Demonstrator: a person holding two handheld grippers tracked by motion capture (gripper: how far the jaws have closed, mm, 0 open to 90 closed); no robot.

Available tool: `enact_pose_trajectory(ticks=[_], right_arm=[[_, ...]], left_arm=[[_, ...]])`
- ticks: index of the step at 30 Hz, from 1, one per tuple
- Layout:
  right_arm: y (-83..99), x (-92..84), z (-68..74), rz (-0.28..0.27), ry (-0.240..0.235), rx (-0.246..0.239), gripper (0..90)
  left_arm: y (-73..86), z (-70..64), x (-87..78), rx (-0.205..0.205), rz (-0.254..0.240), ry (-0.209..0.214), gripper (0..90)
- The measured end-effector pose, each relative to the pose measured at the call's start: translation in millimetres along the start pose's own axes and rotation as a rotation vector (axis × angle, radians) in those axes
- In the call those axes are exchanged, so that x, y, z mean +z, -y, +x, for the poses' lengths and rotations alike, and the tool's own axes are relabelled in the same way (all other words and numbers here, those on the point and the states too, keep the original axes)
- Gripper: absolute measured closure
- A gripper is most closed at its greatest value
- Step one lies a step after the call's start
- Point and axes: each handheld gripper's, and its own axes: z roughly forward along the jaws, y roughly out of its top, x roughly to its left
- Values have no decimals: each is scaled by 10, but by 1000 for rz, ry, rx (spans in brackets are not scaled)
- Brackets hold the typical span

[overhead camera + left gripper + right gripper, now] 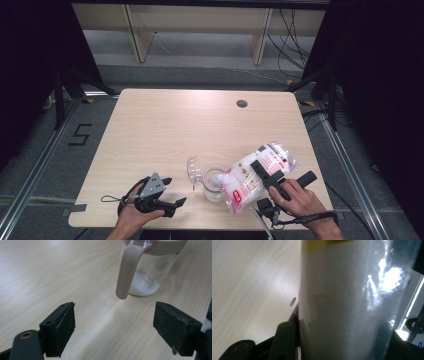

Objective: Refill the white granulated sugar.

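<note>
Near the counter's (165,125) front edge, the right gripper (267,175) clamps its fingers on a tilted bag of white powder (252,175), mouth over the glass jar (214,184). The left gripper (165,192) rests left of the jar, fingers (62,331) wide, holding nothing.

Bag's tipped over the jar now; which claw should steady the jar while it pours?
Left, probably. The left claw sits open and empty on the table beside the jar, jaws facing it. The right claw is clamped on the tilted bag.
</note>
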Motion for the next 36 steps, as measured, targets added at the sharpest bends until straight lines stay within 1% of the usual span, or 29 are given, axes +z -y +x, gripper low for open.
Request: enact_pose_trajectory(ticks=[1,2,8,10,11,13,14,16,17,20,21,22,24,28,31,32,33,34,36], right_arm=[[-1,0,-2,0,-2,-1,583],[-1,-6,9,7,-2,8,585],[2,-4,13,10,-6,4,592],[2,-5,15,11,-5,1,595],[0,-6,19,10,4,1,600],[-1,-8,15,8,2,0,601],[-9,0,-3,-5,0,-25,603],[-12,2,-7,-6,1,-31,604],[-19,-5,11,1,-5,-11,606],[-20,-2,16,3,-9,-9,608],[-22,10,8,-11,-9,-23,609],[-19,1,26,2,-6,0,611],[-10,1,21,0,-9,-7,614],[0,6,32,-1,-7,2,620],[3,12,33,-2,-19,-2,623],[3,22,23,-13,-16,-17,624],[6,22,33,-10,-17,-12,625],[12,16,53,-1,-18,4,627],[15,18,59,1,-18,11,629]], left_arm=[[0,-1,0,0,-1,0,176],[0,0,0,-1,-1,0,176],[0,0,-1,-1,0,0,176],[0,0,-1,-2,-1,0,176],[0,-1,-1,-2,-2,0,176],[0,0,-1,-2,-2,0,176],[0,0,-2,-2,-2,0,176],[0,0,-2,-2,-2,0,176],[0,0,-2,-2,-2,0,176],[0,0,-2,-2,-3,0,176],[0,0,-3,-2,-2,0,176],[0,0,-2,-2,-3,0,176],[-1,0,-2,-2,-2,-1,177],[0,0,-1,-1,-1,-1,177],[0,0,-2,-1,-1,0,177],[0,0,-2,-2,-1,0,177],[0,1,-2,-1,0,0,177],[1,1,-1,-2,0,1,177],[1,0,-1,-1,0,1,177]])
